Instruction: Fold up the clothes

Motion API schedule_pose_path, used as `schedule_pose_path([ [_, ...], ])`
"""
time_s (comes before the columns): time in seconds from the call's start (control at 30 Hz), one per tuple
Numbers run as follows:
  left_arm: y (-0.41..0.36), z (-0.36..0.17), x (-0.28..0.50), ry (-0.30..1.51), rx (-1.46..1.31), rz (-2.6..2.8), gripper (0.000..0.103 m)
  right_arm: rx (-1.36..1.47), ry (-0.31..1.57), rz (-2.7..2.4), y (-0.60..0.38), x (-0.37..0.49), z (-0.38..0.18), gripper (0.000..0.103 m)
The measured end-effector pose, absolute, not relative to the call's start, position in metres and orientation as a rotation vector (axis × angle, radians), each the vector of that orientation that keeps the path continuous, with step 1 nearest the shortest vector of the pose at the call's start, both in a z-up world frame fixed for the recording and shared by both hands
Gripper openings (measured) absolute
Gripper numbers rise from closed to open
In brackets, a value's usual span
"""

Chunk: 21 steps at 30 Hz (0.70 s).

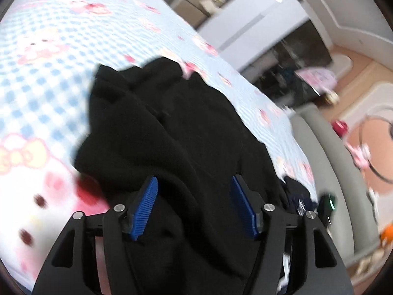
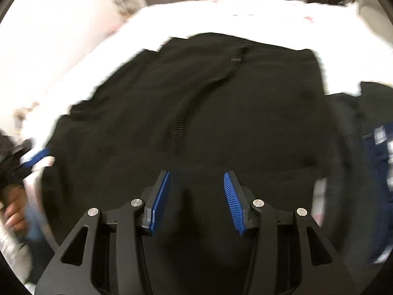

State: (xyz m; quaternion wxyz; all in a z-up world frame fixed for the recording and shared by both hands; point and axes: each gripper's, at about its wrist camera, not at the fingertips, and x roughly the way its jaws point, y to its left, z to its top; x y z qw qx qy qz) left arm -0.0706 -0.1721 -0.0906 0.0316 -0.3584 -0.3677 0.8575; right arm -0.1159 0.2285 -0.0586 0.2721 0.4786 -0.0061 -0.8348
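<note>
Hovering with blue pads parted and gripping nothing, the left gripper (image 1: 194, 184) hung over a crumpled black garment (image 1: 172, 127) on a bed's blue-checked cartoon bedspread (image 1: 49, 56). Its counterpart, the right gripper (image 2: 196, 179), likewise stood open above the same black garment (image 2: 208, 98), spread flatter there, navy clothing (image 2: 378, 162) lying beside it.
</note>
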Motion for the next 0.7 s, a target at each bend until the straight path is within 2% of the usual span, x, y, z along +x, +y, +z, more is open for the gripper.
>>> schedule_pose_path([
  [0.1, -0.184, -0.102, -0.079, -1.188, -1.226, 2.685, 0.064, 1.302, -0.093, -2.216, 0.235, -0.099, -0.064, 0.047],
  [0.23, -0.209, -0.103, -0.057, -1.321, -1.144, 2.893, 0.064, 1.305, 0.054, -2.221, 0.239, -0.067, -0.074, 0.048],
  [0.37, -0.237, -0.123, -0.060, -1.474, -1.210, 2.723, 0.068, 1.373, 0.068, -2.297, 0.270, -0.039, -0.080, 0.048],
  [0.4, -0.238, -0.132, -0.067, -1.493, -1.248, 2.625, 0.063, 1.401, 0.078, -2.326, 0.278, -0.031, -0.081, 0.048],
  [0.43, -0.236, -0.131, -0.071, -1.476, -1.288, 2.599, 0.038, 1.433, 0.085, -2.352, 0.285, -0.024, -0.082, 0.048],
  [0.47, -0.233, -0.129, -0.075, -1.454, -1.328, 2.583, 0.025, 1.464, 0.079, -2.370, 0.290, -0.016, -0.084, 0.048],
  [0.53, -0.223, -0.106, -0.075, -1.361, -1.275, 2.632, 0.016, 1.496, 0.040, -2.399, 0.303, 0.001, -0.084, 0.048],
  [0.6, -0.211, -0.078, -0.076, -1.196, -1.215, 2.726, 0.011, 1.492, -0.020, -2.424, 0.312, 0.018, -0.080, 0.048],
  [0.7, -0.192, -0.042, -0.080, -1.042, -1.154, 2.768, 0.010, 1.497, -0.075, -2.487, 0.322, 0.036, -0.089, 0.045],
])
